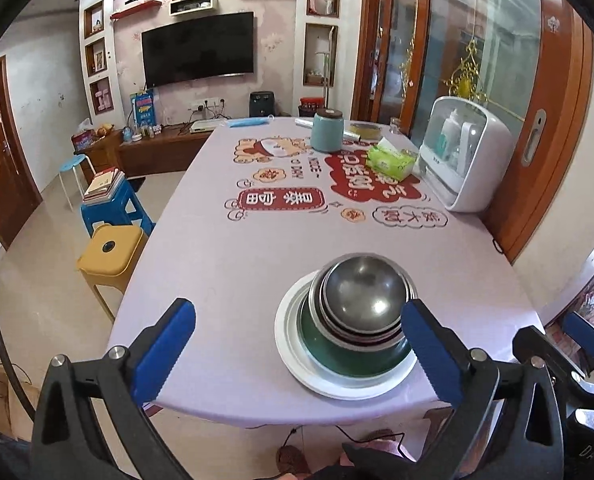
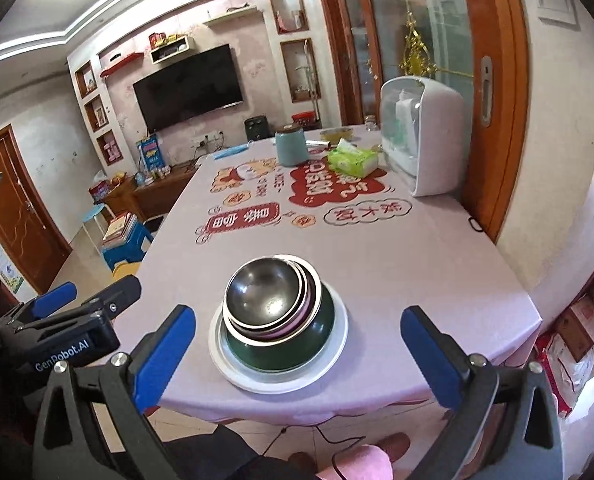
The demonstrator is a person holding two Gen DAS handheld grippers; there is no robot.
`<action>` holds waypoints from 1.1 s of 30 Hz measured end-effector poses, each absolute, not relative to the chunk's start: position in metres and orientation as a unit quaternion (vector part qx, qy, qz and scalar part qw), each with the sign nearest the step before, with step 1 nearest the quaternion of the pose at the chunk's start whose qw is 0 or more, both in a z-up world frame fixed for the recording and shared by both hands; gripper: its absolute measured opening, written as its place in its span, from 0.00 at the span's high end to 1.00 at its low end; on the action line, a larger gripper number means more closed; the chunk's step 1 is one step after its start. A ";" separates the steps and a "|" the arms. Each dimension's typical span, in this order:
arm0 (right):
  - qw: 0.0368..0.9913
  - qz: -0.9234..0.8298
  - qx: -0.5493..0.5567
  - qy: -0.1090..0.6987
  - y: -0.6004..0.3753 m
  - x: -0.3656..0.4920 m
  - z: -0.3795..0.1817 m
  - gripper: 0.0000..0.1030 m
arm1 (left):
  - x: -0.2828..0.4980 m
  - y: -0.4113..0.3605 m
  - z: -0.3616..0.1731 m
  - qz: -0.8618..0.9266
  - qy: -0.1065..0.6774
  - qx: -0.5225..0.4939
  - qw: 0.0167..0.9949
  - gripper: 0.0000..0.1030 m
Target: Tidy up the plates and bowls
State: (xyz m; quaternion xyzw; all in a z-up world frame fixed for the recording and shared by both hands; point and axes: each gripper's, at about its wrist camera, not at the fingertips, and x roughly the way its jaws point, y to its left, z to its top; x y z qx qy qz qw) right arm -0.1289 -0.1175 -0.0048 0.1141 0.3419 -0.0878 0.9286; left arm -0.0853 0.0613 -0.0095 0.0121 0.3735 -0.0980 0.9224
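Bowls (image 2: 275, 312) stacked on plate (image 2: 333, 364) lie beyond both grippers' released, empty jaws.

A table (image 1: 225, 264) in a pale lilac cloth printed with red and cream cartoon signs fills the room's middle. Near its front edge rests a white plate (image 1: 293, 360) bearing stacked bowls. At the far end stands a light blue jar (image 1: 327, 132), right of it a green tissue pack (image 1: 389, 160), and along the right edge a white lidded cabinet (image 1: 463, 160)
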 end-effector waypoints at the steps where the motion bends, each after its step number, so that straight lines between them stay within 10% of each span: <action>1: 0.928 -0.086 0.115 0.345 -0.117 -0.127 -0.006 0.00 | -0.085 0.062 -0.011 -0.097 0.376 0.013 0.921 0.01; 33: 0.917 -0.089 0.131 0.365 -0.125 -0.123 -0.015 0.00 | -0.081 0.054 -0.013 -0.099 0.376 0.035 0.921 0.01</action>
